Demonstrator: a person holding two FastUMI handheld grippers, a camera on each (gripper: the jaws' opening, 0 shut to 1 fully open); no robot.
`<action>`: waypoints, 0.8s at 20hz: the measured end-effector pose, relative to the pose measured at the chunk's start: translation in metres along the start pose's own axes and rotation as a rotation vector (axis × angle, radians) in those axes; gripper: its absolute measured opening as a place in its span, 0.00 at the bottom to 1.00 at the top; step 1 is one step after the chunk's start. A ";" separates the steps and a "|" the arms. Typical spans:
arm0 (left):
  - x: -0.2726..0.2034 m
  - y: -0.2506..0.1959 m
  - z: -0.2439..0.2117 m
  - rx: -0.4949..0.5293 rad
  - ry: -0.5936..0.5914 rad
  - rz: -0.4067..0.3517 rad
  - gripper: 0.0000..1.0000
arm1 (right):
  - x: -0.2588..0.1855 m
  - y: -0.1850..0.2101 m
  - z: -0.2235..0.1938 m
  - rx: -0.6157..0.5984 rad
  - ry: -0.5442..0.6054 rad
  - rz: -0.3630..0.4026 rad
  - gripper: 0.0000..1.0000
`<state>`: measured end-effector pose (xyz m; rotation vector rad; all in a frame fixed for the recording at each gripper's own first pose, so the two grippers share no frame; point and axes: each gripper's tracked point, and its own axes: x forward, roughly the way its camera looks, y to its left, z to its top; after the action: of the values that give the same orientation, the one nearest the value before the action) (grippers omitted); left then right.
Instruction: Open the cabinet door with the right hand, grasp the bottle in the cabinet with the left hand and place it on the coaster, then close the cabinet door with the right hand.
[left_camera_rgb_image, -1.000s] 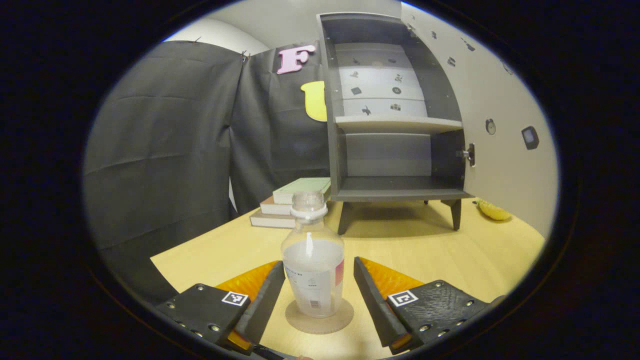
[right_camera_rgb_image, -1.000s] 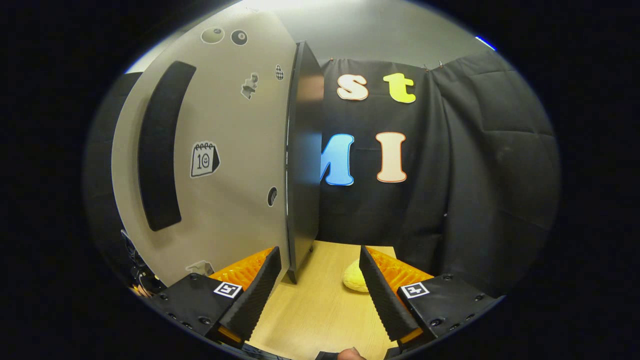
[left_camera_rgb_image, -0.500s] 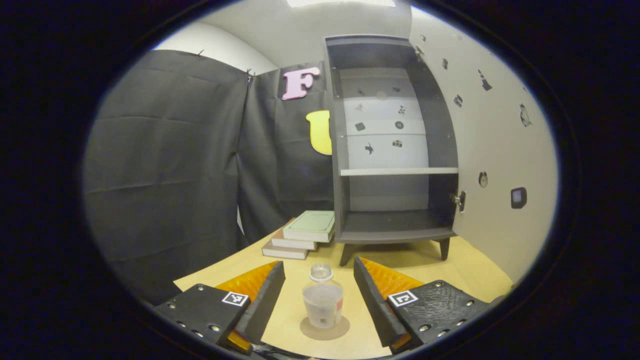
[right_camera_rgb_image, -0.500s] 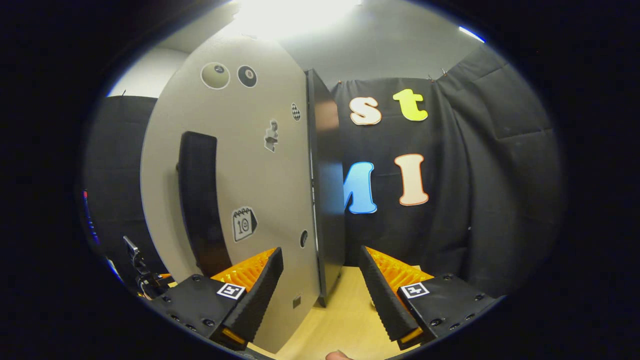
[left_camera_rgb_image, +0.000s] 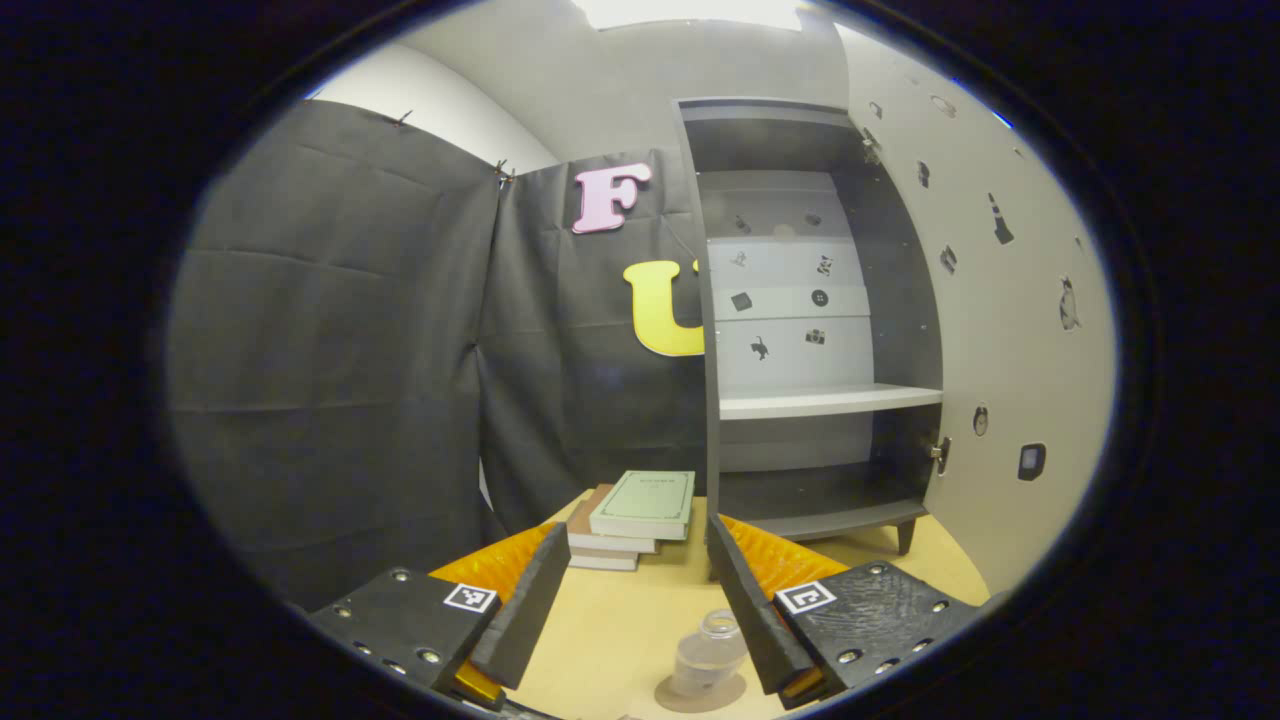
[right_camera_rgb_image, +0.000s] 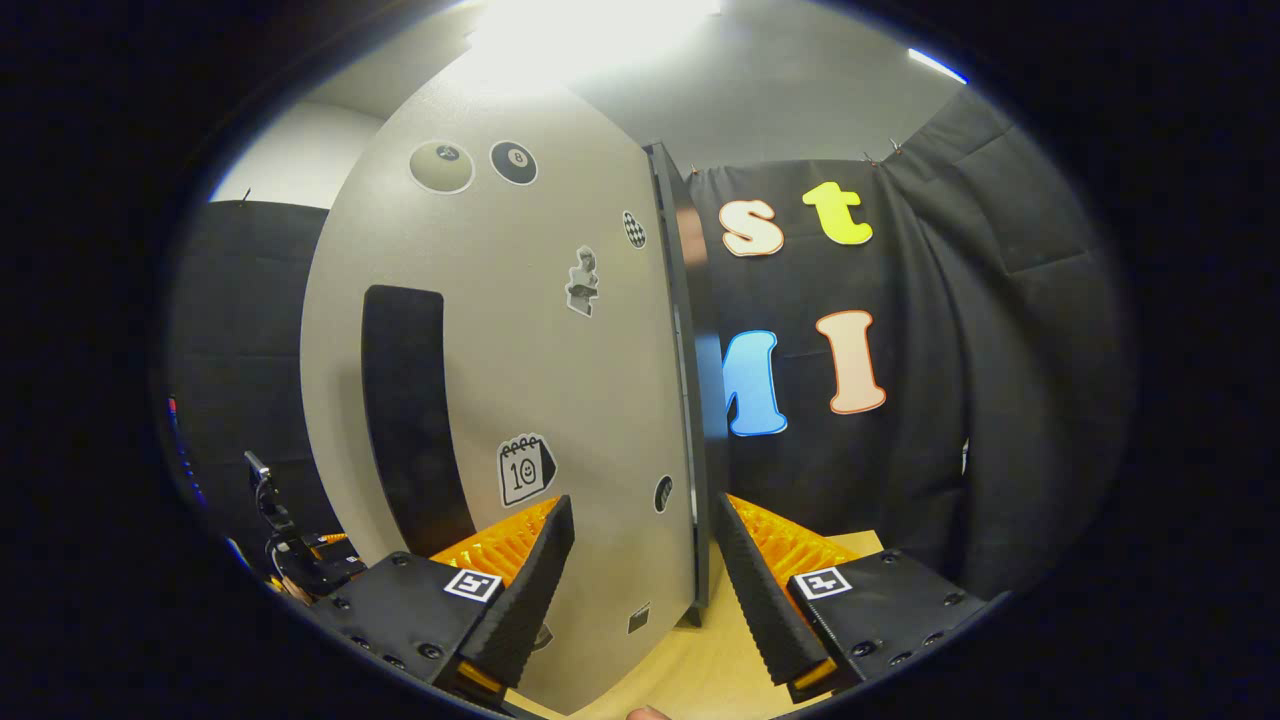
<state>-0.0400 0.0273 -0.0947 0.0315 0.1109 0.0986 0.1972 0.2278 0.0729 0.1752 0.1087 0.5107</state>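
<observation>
In the left gripper view the clear bottle (left_camera_rgb_image: 708, 655) stands upright on the round coaster (left_camera_rgb_image: 700, 694) at the bottom edge, partly behind a finger. My left gripper (left_camera_rgb_image: 640, 610) is open, raised above and back from the bottle. Beyond it the dark cabinet (left_camera_rgb_image: 815, 330) stands with both shelves bare and its pale door (left_camera_rgb_image: 1000, 330) swung out to the right. In the right gripper view my right gripper (right_camera_rgb_image: 640, 585) is open, its fingers either side of the free edge of the cabinet door (right_camera_rgb_image: 520, 400), whose dark handle strip (right_camera_rgb_image: 405, 420) lies to the left.
A stack of books (left_camera_rgb_image: 632, 515) lies on the wooden table (left_camera_rgb_image: 610, 630) left of the cabinet. Stickers dot the door's outer face (right_camera_rgb_image: 525, 468). Black cloth walls close the booth behind and at the sides.
My left gripper has risen and pulled back from the bottle, which stays on the coaster. The right gripper has moved toward the door, whose edge now stands between its fingers.
</observation>
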 end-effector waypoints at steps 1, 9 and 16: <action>0.003 0.008 0.002 0.003 -0.004 -0.004 0.86 | 0.004 0.009 -0.001 0.006 0.000 0.001 0.91; 0.012 0.054 -0.002 -0.023 -0.020 -0.021 0.86 | 0.043 0.062 -0.002 0.005 -0.005 0.017 0.92; 0.013 0.081 -0.002 -0.060 -0.020 -0.031 0.84 | 0.086 0.093 -0.014 0.019 0.005 0.001 0.93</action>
<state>-0.0349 0.1092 -0.0947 -0.0288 0.0888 0.0707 0.2258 0.3522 0.0723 0.1924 0.1187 0.5110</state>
